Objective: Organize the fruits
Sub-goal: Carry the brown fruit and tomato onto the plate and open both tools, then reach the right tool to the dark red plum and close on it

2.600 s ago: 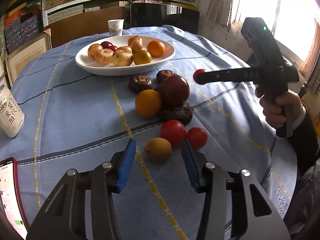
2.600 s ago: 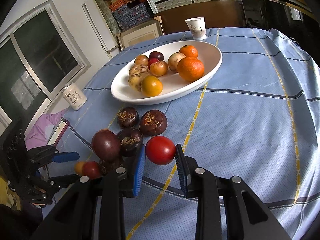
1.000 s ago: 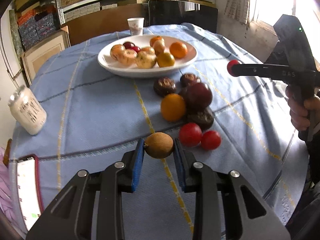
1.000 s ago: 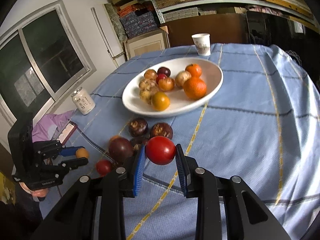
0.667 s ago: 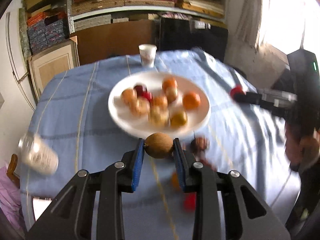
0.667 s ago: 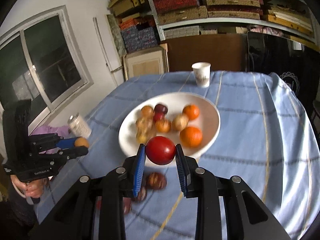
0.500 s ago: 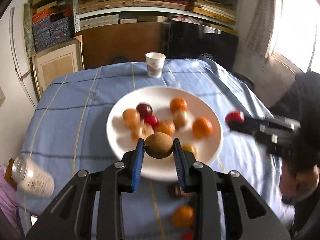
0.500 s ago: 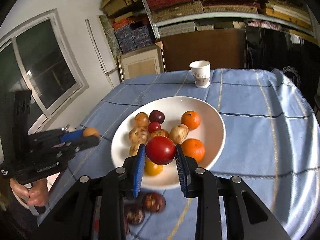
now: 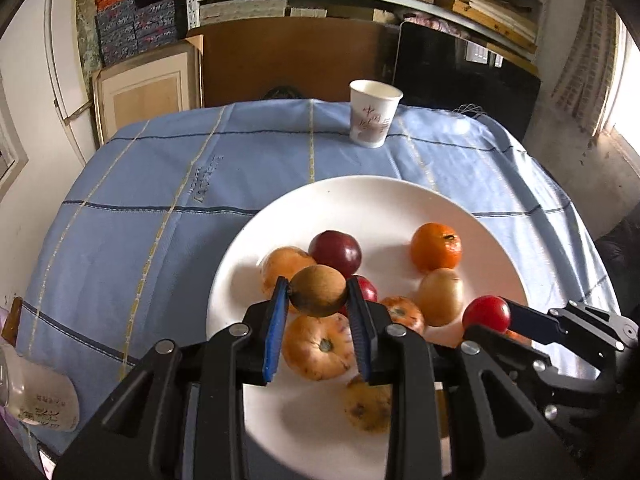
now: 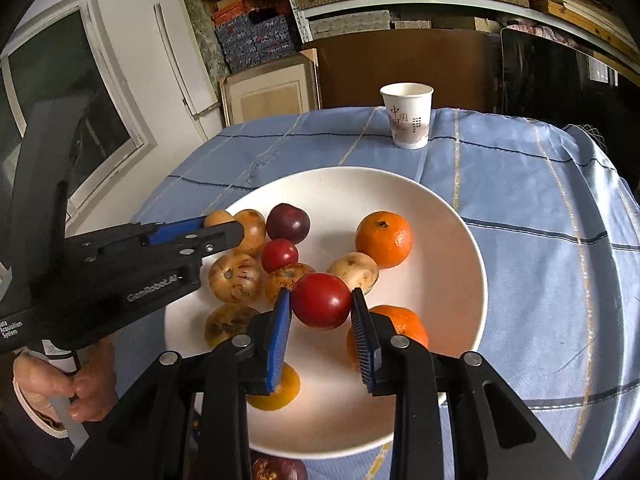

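Left tool (image 9: 318,300) is clamped on a brown round fruit (image 9: 318,290), held up over the near left part of the white plate (image 9: 360,200), so that's where that one is in the left wrist view. Plate's already got a purple plum (image 9: 335,252), an orange (image 9: 436,246) and some tan ones. Paper cup (image 9: 374,114) sits far back on the blue-clothed surface (image 9: 160,208).

Right wrist view: right tool (image 10: 321,312) is gripping a red tomato (image 10: 321,300) above the plate's middle, with the other tool coming in from the left, a hand (image 10: 60,384) on its handle.
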{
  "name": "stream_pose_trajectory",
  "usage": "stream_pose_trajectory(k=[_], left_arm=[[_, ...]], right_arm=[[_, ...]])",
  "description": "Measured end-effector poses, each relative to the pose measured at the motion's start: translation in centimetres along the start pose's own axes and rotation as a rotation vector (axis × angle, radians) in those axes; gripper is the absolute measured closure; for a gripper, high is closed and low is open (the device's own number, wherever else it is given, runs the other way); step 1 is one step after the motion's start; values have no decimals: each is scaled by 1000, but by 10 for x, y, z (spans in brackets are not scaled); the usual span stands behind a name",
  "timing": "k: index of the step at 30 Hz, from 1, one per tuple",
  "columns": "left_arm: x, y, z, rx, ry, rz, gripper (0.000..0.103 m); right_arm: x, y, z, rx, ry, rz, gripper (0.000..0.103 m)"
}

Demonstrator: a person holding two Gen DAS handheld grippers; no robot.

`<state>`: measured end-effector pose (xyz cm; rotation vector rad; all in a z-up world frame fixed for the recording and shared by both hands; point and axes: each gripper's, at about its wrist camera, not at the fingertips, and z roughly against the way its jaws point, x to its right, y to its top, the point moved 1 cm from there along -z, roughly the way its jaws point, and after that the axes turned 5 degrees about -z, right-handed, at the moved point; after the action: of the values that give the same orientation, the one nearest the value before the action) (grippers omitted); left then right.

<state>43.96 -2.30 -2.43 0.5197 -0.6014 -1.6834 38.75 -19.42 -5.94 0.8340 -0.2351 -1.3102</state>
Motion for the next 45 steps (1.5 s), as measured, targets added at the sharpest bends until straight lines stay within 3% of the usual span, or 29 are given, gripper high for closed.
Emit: stream_pose_trajectory(k=[12,13,14,24,26,31,36,41,45], left_arm=[[1,1,-10,-2,57,-23,72],[2,1,-7,7,72,-31,59],[3,0,-3,20,86,-36,47],[13,-19,71,149,172,-86,20],[15,-33,87,164,176,-90,7],[8,-79,111,164,139,-72,6],[-9,-121,110,126,124,-23,5],[-25,-147,103,69,96,39,5],[-36,-155,104,65,134,71,5]], right_arm=[[-5,3,-11,-13,-16,22,69],[-6,3,-9,-12,-15,25,59],[-8,3,-5,-1,-15,28,59],[-12,-17,49,67,-6,30,59],[-11,-28,61,81,-2,21,58],[-2,-56,70,68,11,-16,57],[0,-79,67,36,31,-30,57],[-1,-99,61,-17,48,-37,57],[-5,-112,67,-39,86,-33,57]])
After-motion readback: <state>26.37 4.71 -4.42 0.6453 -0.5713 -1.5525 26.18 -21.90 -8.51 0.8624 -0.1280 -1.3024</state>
